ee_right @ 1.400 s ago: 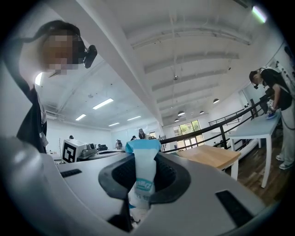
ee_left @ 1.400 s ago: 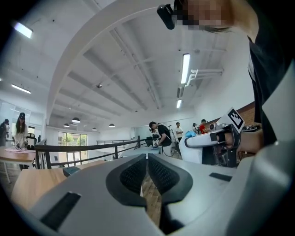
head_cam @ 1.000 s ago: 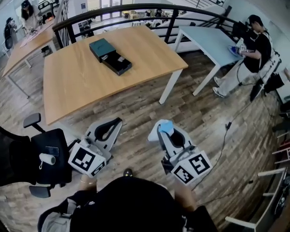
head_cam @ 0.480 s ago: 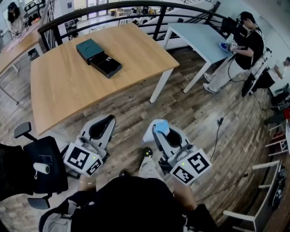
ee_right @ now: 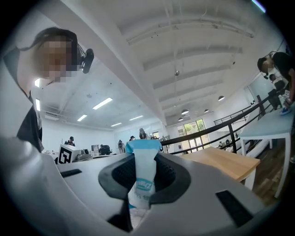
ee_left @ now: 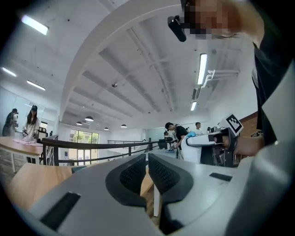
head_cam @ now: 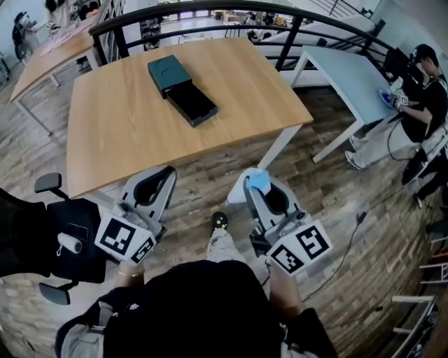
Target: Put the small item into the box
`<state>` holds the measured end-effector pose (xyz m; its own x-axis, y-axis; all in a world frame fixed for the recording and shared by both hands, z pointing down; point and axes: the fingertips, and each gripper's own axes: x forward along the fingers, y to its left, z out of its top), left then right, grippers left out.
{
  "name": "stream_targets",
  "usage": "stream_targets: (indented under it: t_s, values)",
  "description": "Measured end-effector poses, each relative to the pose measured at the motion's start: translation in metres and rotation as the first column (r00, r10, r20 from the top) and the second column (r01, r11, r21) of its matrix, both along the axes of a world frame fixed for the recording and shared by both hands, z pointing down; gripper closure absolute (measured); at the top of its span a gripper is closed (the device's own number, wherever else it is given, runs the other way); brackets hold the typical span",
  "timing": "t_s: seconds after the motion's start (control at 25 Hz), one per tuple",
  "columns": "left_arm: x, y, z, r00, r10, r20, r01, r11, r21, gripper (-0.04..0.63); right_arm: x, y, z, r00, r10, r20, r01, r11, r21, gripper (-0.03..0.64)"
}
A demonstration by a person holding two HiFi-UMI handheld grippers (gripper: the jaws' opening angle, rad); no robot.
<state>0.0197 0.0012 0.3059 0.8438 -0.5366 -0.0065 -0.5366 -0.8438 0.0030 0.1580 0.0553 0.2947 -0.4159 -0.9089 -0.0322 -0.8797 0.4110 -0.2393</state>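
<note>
Here we hold both grippers level over the wood-plank floor (head_cam: 329,175), just short of the near edge of the light wooden table (head_cam: 119,133). The right gripper (ee_right: 143,157) has its jaws clamped on the small white sachet with a blue end (ee_right: 142,177). The sachet stands upright between the dark ribbed pads (ee_right: 165,174), its blue end poking out above them. From the head view that blue end shows at the gripper's tip, over the floor and well apart from the box.

The left gripper (ee_left: 146,159) carries nothing. Its jaws sit together with only a thin slit between the pads, and no object lies in it.

The dark teal box (head_cam: 166,72) rests on the far half of the table, and its black inner tray (head_cam: 193,105) is slid out towards us and lies open. Nothing we can make out lies in the tray.

A black office chair (head_cam: 42,241) stands at our left, close beside the left gripper. Beyond the wooden table runs a black railing (head_cam: 210,10). At the right, a person (head_cam: 425,105) sits at a pale blue table (head_cam: 343,70).
</note>
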Motion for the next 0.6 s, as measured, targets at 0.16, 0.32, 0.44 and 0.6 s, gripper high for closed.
stream_targets:
  t_s: [0.16, 0.32, 0.44, 0.6]
  values:
    - [0.016, -0.042, 0.004, 0.999, -0.053, -0.002, 0.053, 0.999, 0.007, 0.568, 0.017, -0.053, 0.009, 0.998, -0.061, 0.002, 0.061, 0.998, -0.009, 0.558]
    - [0.037, -0.084, 0.011, 0.998, -0.070, 0.006, 0.070, 0.998, -0.006, 0.568, 0.033, -0.101, 0.012, 0.995, -0.103, -0.002, 0.103, 0.995, -0.017, 0.558]
    - [0.057, -0.115, 0.013, 0.997, -0.074, 0.011, 0.074, 0.997, -0.012, 0.568, 0.050, -0.134, 0.015, 0.992, -0.122, -0.004, 0.122, 0.992, -0.025, 0.558]
    - [0.094, -0.151, 0.013, 0.996, -0.080, 0.038, 0.080, 0.997, -0.002, 0.568, 0.086, -0.173, 0.023, 0.991, -0.131, 0.009, 0.132, 0.990, -0.040, 0.558]
